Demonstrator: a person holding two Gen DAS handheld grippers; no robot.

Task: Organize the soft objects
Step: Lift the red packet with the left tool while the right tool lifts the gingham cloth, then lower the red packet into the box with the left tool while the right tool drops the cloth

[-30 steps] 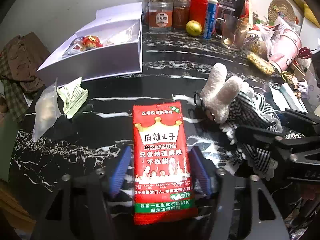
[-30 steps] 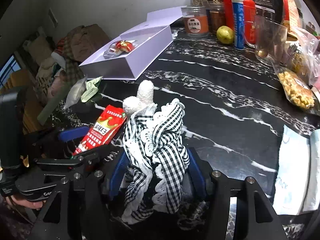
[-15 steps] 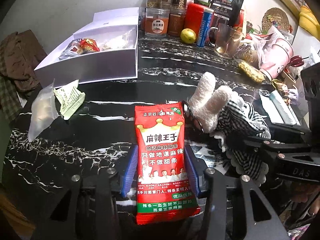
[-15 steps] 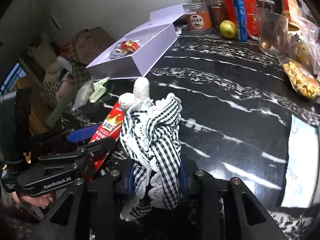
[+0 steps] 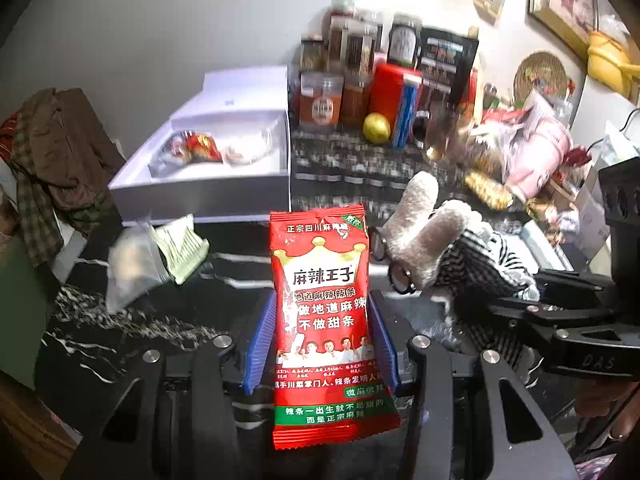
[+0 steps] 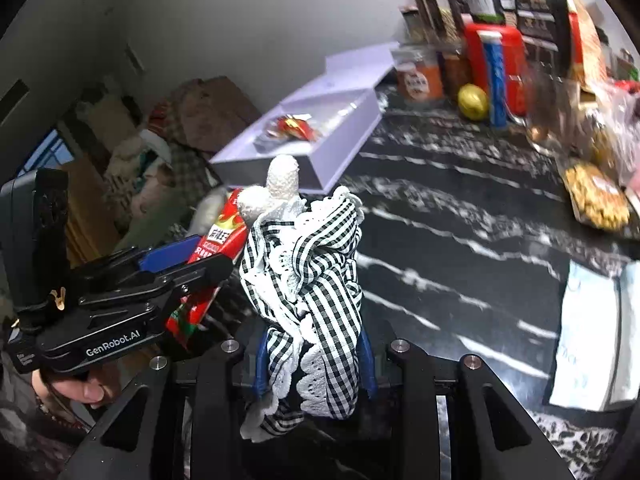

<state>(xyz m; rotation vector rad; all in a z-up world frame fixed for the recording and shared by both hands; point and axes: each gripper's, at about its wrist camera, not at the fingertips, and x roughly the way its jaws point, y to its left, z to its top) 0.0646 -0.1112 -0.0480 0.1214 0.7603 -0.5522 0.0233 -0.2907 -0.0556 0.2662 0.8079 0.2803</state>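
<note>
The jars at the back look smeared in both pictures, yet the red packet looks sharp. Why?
Left wrist view: the red packet, clamped between the fingers, stays crisp while the jars streak with motion blur. Right wrist view: the checked toy is sharp, the jars smeared.

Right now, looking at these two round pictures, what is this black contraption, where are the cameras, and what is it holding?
There is no robot here. A person holds two hand-held grippers, each with two blue-padded fingers and a fisheye camera looking forward along them.

One picture is from the left gripper. It is shut on a red snack packet, held up off the table. The other is from the right gripper, shut on a plush toy in a black-and-white checked dress. Each gripper also shows at the edge of the other's picture.

Below is a black marble table. On it sit an open white box with wrapped items inside, loose packets beside it, and jars, a tin and a yellow fruit along the wall.
</note>
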